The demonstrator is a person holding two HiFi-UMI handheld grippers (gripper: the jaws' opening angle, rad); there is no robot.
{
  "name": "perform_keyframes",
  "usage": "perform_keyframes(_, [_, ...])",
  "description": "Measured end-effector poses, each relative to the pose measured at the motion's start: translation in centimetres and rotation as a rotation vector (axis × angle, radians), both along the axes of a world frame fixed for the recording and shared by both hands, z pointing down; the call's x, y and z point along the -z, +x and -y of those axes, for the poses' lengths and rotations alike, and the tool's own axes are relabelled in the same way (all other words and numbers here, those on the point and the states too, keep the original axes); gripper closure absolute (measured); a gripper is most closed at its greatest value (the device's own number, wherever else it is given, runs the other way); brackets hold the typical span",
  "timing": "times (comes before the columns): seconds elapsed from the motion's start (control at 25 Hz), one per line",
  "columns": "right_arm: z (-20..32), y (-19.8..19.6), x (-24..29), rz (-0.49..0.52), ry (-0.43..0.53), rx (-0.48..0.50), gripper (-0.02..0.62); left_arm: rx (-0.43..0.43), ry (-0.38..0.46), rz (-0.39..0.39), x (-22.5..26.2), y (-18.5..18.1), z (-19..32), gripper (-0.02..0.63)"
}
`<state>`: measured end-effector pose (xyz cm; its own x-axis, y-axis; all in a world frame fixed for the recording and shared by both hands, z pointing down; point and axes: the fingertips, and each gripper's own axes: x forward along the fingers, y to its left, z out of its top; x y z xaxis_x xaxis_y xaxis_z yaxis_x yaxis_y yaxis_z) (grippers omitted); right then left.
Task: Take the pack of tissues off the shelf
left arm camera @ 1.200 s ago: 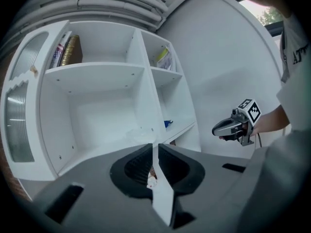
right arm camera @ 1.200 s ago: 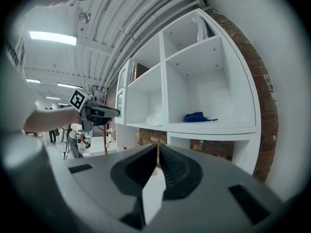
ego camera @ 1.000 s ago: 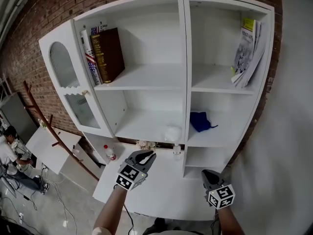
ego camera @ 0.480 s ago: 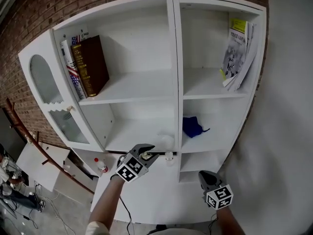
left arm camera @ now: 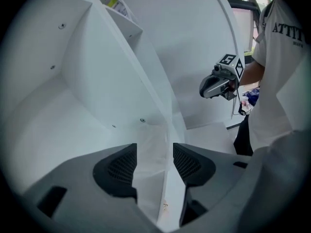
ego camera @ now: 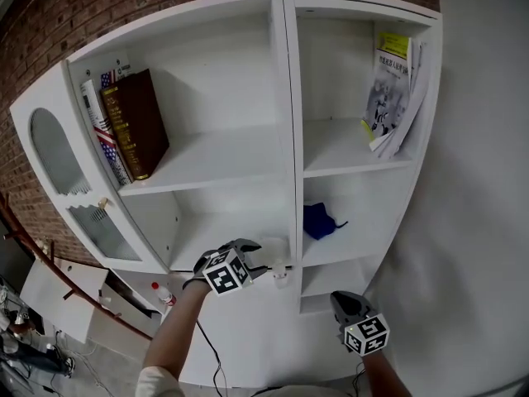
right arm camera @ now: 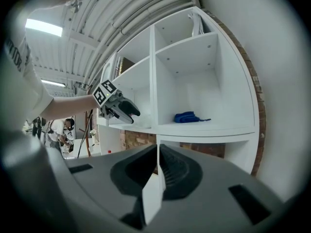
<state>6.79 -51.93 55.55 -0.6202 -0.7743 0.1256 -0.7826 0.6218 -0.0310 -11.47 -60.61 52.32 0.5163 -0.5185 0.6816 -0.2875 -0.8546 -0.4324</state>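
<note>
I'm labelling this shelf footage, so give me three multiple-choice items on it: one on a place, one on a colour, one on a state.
1. Where is the blue cloth? A top left compartment; B middle right compartment; C on the floor.
2. What colour is the thick book? A green; B dark brown; C yellow.
3. How stand the fingers of the left gripper? A apart; B pressed together; C clamped on a book.
Answers: B, it lies one shelf below the magazines; B, its cover is dark brown; A, they have just been opening and clamp nothing.
</note>
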Motion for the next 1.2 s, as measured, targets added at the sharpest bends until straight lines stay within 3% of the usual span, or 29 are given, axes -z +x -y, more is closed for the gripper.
perform_keyframes(0.12, [0.0, -0.3, -0.3, 0.000, -0.010, -0.008, 0.561, -0.022, -0.053, 0.023, -0.5, -0.3, 1.1, 0.359])
perform_keyframes(0.48, [-0.4, -0.3, -1.5, 0.018, -0.049, -0.039, 0.561, -0.080, -0.191, 0.101, -2.5, -0.4, 2.2, 0.337])
perform_keyframes(0.72, [-0.7, -0.7, -2.8, 0.027, -0.088, -0.047, 0.561, -0.088, -0.241, 0.043, -2.7, -0.3, 2.4, 0.339])
perform_keyframes(1.08, [-0.9, -1.5, -3.0, 0.053, -0.110, -0.043, 0.561, -0.098, -0.202, 0.040, -2.7, 0.2, 0.9, 0.478])
perform_keyframes(1.2, [-0.9, -1.5, -2.9, 0.068, -0.116, -0.044, 0.561, -0.073, -0.183, -0.029, -2.1, 0.3, 0.6, 0.537])
